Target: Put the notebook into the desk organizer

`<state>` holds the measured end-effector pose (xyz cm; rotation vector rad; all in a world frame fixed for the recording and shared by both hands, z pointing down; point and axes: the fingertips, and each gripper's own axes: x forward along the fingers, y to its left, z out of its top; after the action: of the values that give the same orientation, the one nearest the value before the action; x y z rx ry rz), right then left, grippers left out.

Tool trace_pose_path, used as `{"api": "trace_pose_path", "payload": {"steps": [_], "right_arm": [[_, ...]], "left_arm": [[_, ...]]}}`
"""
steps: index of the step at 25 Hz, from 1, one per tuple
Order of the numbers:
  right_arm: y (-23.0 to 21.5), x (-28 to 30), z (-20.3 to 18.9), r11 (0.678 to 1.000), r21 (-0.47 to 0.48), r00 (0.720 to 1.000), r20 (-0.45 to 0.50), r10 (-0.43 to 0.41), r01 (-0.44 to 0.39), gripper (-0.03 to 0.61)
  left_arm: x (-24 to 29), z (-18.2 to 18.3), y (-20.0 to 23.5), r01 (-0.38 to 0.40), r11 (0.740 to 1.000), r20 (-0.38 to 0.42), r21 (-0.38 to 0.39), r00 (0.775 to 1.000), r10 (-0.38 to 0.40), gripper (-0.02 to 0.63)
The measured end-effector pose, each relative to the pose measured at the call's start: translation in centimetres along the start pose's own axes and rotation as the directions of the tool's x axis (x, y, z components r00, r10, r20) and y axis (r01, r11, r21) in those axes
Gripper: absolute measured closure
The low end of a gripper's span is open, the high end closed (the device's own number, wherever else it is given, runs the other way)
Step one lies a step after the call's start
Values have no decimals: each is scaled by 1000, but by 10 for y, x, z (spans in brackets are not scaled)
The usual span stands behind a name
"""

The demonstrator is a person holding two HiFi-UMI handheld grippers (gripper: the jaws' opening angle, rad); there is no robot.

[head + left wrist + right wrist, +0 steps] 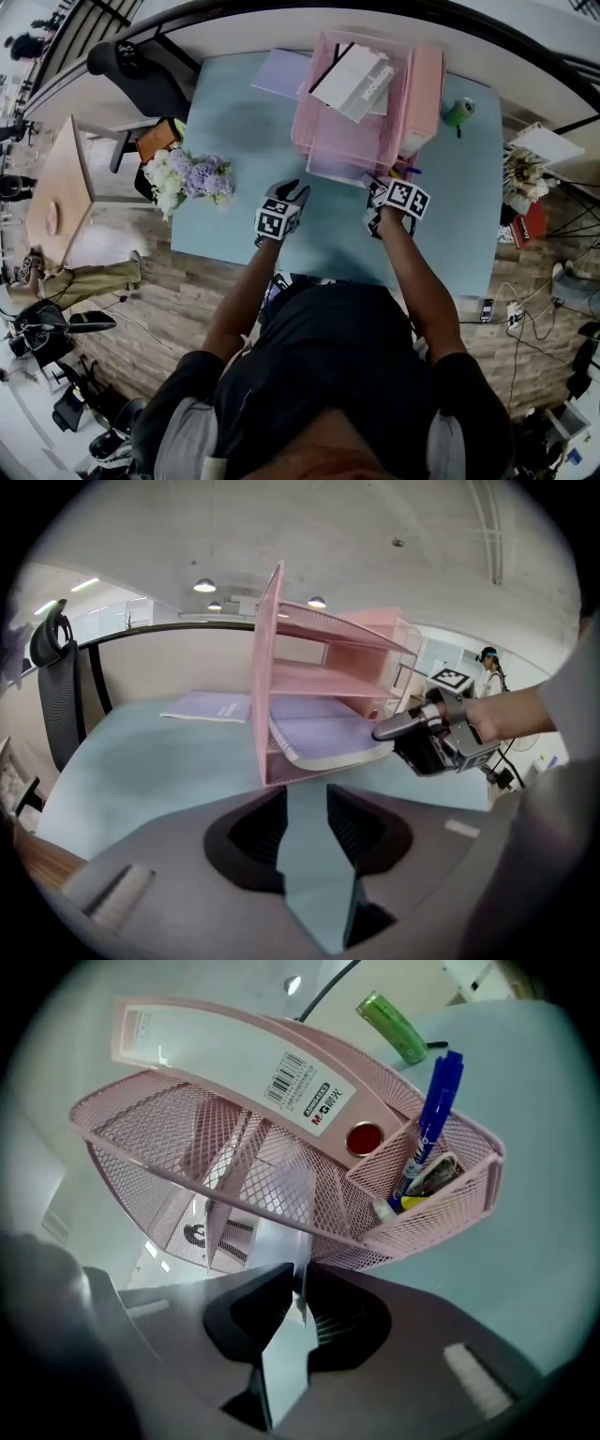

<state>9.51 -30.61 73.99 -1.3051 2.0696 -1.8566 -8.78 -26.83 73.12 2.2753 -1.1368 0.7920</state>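
The pink mesh desk organizer [361, 131] [267, 667] [234, 1147] stands at the back of the blue-green table [234, 141]. A lavender notebook [328, 738] [335, 170] [274, 1241] lies partly inside its lowest shelf, with its near end sticking out. My right gripper [373, 199] [389, 731] [302, 1283] is shut on the edge of that end. My left gripper [292, 190] [307, 794] hovers over the table just in front of the organizer. Its jaws are nearly together, with only a narrow strip of table showing between them and nothing held.
A second lavender notebook [279, 71] [208, 706] lies flat at the back left. White books [356, 80] rest on the organizer, and a pink file box [424, 89] [234, 1049] stands against it. Pens [427, 1138] fill its side compartment. A green object [458, 111], flowers [187, 176] and a chair [141, 70] surround the table.
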Motion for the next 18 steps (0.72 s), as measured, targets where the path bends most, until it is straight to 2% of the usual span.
{"api": "trace_pose_path", "payload": {"steps": [4,11,16,18], "right_arm": [[-1,0,2,1000,10,1000,12,-2,2,538],[1,-1,4,994,-50,995,39,-94,95,530],[11,-13,5,981,-130,986,93,-135,146,427],[14,-20,7,974,-155,981,126,-149,168,411]], "left_arm": [[-10,-4,3,0,1000,6,6,1000,0,426],[-35,-7,10,-4,1000,28,3,1000,4,427],[-59,-5,20,-9,1000,67,-4,998,10,427],[-69,-4,23,-8,1000,81,-8,997,9,426]]}}
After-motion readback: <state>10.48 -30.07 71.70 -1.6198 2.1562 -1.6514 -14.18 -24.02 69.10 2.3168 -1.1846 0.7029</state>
